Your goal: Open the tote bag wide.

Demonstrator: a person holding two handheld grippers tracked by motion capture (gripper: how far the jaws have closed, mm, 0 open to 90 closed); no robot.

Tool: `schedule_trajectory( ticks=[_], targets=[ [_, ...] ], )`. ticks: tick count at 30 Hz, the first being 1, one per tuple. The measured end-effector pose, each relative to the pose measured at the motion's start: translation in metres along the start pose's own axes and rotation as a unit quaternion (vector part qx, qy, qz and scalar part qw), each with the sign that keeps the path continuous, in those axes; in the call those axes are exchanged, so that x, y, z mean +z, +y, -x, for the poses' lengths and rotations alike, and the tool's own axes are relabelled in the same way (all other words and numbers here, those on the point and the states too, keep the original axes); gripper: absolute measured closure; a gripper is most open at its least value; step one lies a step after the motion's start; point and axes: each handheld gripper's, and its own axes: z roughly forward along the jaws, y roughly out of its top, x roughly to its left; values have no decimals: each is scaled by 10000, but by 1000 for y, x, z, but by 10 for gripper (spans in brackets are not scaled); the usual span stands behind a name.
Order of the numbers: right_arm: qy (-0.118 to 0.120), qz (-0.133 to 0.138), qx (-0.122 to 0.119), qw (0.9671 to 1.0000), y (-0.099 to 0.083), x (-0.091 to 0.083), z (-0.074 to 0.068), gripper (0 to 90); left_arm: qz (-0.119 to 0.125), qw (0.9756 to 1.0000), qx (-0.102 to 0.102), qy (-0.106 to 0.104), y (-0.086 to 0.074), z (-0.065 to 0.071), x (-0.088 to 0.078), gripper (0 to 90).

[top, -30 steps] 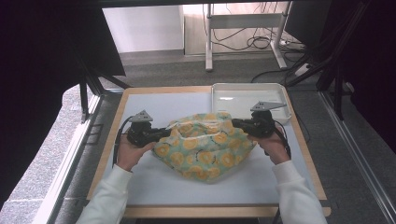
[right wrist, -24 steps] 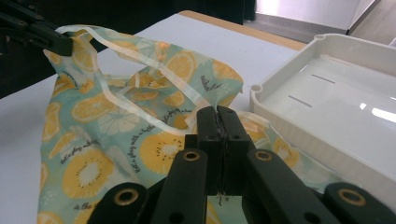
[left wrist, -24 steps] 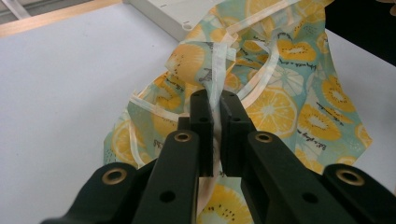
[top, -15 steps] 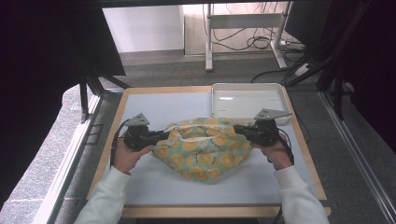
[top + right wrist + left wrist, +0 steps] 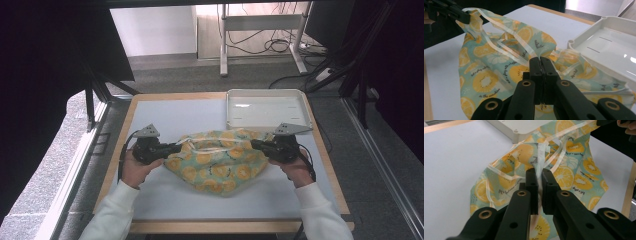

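My left hand (image 5: 134, 167) comes in at the near-left of the table (image 5: 165, 112), wrapped around the left gripper (image 5: 176, 147), which points right along the white tabletop toward the fabric. In the left gripper view, my left gripper (image 5: 538, 173) has its jaws drawn close together on a pale ribbon-like edge of the cloth, which runs up between the two black pads; the rest of the fabric spreads away beyond them.

Between my two grippers lies the lemon-print cloth bag (image 5: 220, 160), teal with yellow citrus slices, pale drawstrings and short lines of printed writing. It sits bunched on the middle of the table, its far edge pulled fairly straight between the two grips and its bulk sagging toward me. In the left gripper view the bag (image 5: 564, 172) reaches up to the corner of the white tray (image 5: 511, 126).

In the right gripper view, my right gripper (image 5: 543, 61) has its jaws pressed fully together on a fold of the bag (image 5: 499, 62), with drawstrings looping over the fabric beyond.

On the right, my right hand (image 5: 296, 167) holds the right gripper (image 5: 256, 145), which points left into the bag's right end. Just beyond it, at the far-right of the table, sits the shallow white tray (image 5: 265, 93), close against the bag's far edge.
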Motion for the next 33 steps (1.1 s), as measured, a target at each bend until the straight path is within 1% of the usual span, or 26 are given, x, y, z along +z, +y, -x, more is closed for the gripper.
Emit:
schedule_trajectory(
  ticks=[3, 6, 8, 11, 12, 13, 14, 15, 18, 23, 26, 27, 29, 32, 33],
  targets=[
    [32, -19, -5, 10000, -2, 0, -3, 884, -12, 10000, 13, 7, -1, 1, 1, 864],
    [36, -60, -13, 10000, -5, 1, -5, 883, -44, 10000, 20, -42, -4, 2, 3, 865],
    [22, -117, -31, 9999, -9, 3, -7, 883, -99, 9999, 26, -48, -6, 3, 4, 865],
    [31, -178, -30, 9998, -13, 4, -9, 884, -108, 9999, 20, -68, -9, 4, 4, 865],
    [33, -174, -36, 9998, -14, 3, -9, 884, -120, 9999, 52, -71, -9, 4, 3, 865],
    [41, -157, -11, 9999, -17, 2, -10, 884, -68, 10000, 24, -56, -12, 6, 2, 865],
    [49, -162, -11, 9999, -18, 1, -11, 884, -68, 10000, 24, -56, -12, 6, 2, 866],
    [53, -166, -12, 9998, -20, 0, -11, 884, -49, 10000, 53, -67, -13, 6, 1, 866],
    [72, -195, 15, 9998, -24, -1, -14, 884, -51, 9999, 57, -102, -15, 6, -1, 866],
    [133, -261, 0, 9996, -32, -1, -17, 884, -25, 9999, 6, -108, -24, 5, -4, 866],
    [194, -310, 51, 9993, -37, 0, -17, 884, -11, 9999, -16, -128, -29, 4, -4, 867],
    [196, -327, 58, 9993, -39, 0, -17, 884, -25, 9999, -42, -138, -31, 4, -4, 867],
    [203, -380, 76, 9990, -42, 0, -16, 884, -79, 9999, -31, -148, -34, 3, -3, 868],
    [289, -373, 196, 9987, -48, 1, -15, 884, -131, 9998, -50, -126, -39, 1, -1, 870],
    [289, -373, 196, 9987, -48, 1, -15, 884, -164, 9998, -64, -127, -41, 1, -1, 870]
  ],
)
